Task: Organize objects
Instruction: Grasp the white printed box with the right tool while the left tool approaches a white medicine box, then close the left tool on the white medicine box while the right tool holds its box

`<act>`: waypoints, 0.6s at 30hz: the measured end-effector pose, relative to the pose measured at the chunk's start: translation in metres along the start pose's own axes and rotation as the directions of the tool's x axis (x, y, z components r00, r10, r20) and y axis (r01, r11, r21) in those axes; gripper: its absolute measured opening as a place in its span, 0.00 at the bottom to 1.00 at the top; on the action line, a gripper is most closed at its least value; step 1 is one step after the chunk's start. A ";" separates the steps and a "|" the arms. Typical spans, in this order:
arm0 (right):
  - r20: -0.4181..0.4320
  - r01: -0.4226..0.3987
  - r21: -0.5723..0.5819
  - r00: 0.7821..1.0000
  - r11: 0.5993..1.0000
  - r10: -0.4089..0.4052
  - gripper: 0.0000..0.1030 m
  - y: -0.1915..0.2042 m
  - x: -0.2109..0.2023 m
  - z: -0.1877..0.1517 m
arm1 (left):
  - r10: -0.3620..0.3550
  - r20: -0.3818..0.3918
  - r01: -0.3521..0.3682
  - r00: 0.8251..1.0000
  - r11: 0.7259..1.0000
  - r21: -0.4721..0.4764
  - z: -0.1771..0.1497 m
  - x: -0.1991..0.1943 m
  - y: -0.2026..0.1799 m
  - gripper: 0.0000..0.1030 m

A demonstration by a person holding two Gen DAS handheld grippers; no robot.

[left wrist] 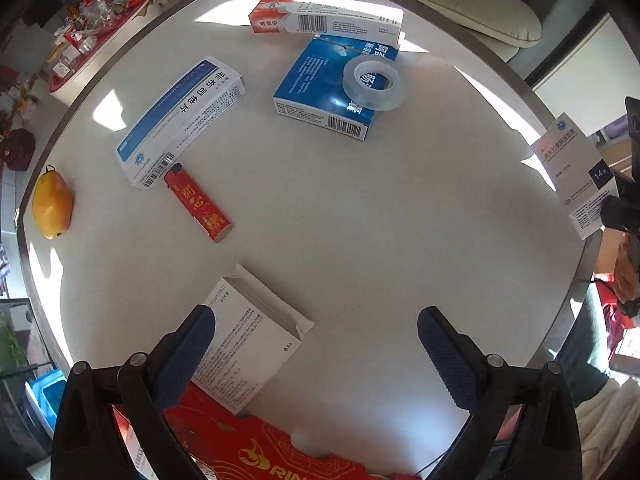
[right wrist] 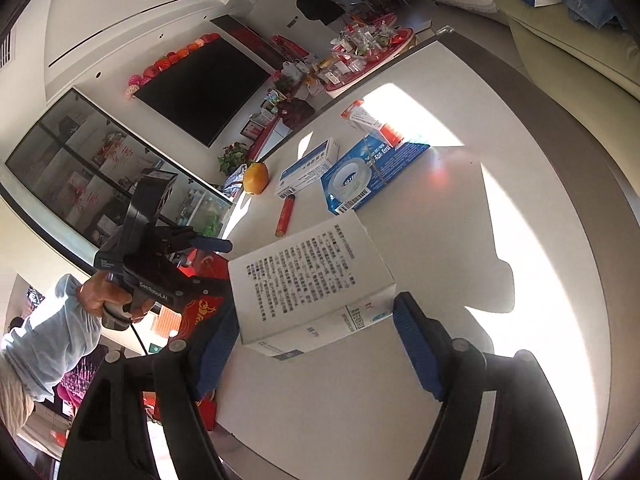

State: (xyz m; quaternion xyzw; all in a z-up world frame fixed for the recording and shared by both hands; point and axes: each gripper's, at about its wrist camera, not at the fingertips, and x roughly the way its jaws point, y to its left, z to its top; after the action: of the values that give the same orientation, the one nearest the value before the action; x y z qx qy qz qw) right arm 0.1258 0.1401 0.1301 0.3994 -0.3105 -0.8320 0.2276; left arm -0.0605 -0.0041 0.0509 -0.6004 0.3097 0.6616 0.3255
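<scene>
On the round white table [left wrist: 340, 220] lie a white medicine box [left wrist: 244, 344], a red lighter [left wrist: 198, 202], a blue-and-white box [left wrist: 180, 122], a blue box [left wrist: 332, 88] with a clear tape roll [left wrist: 374, 82] on it, a toothpaste box [left wrist: 324, 20] and a yellow fruit [left wrist: 52, 204]. My left gripper [left wrist: 316, 340] is open above the table's near edge, its left finger over the white box. In the right wrist view my right gripper [right wrist: 316, 332] is open, and a white printed box [right wrist: 310, 280] sits between its fingers; I cannot tell if they touch it. That box and the right gripper show at the left view's right edge [left wrist: 576, 176].
A red gift box [left wrist: 256, 448] sits below the left gripper at the table edge. A beige sofa [left wrist: 480, 8] stands beyond the table. A cluttered red tray table [right wrist: 360, 60], a TV [right wrist: 204, 88] and a glass cabinet [right wrist: 92, 176] are across the room.
</scene>
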 end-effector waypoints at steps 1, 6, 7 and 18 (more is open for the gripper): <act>0.001 -0.005 0.005 1.000 1.000 0.005 0.74 0.000 -0.001 -0.001 | -0.007 -0.031 0.012 0.999 0.986 0.164 -0.001 0.004 -0.006 1.00; 0.011 -0.029 0.015 1.000 0.999 0.029 0.74 0.003 -0.008 -0.005 | 0.219 -0.167 -0.109 0.961 0.861 0.497 -0.015 0.052 -0.023 1.00; 0.009 -0.036 0.015 0.999 0.999 0.036 0.74 0.004 -0.009 -0.005 | 0.210 -0.192 -0.087 0.959 0.858 0.507 -0.017 0.059 -0.022 1.00; 0.014 -0.098 0.025 0.995 0.995 0.097 0.74 0.019 -0.014 -0.008 | -0.013 -0.353 0.108 0.936 0.962 0.251 -0.006 0.078 0.023 1.00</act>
State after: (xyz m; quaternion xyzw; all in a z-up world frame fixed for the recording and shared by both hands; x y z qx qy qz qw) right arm 0.1430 0.1331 0.1464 0.3813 -0.3420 -0.8184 0.2606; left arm -0.0808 -0.0186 -0.0274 -0.6678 0.4296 0.4870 0.3638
